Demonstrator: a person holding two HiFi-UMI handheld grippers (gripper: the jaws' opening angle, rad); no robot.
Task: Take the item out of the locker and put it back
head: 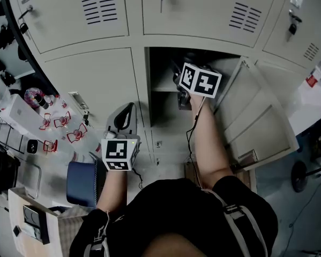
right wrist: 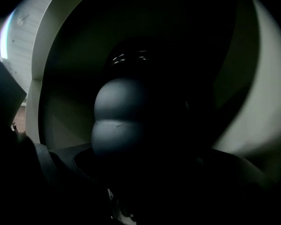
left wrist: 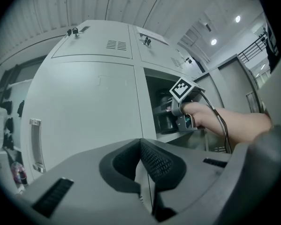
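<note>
Reaching into the locker (head: 163,71) with the right gripper (head: 184,95), seemingly clamped on a dark 2-lobed item (right wrist: 119,118) deep inside. Holding the left gripper (left wrist: 142,161) near left, pinched together, empty. Looks smooth, rigid, light; best pinched at the waist.

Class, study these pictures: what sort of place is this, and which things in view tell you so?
Probably a locker area in a workshop or warehouse: a bank of grey metal lockers with vent slots, one door swung open, and a high ribbed ceiling with spotlights.
</note>
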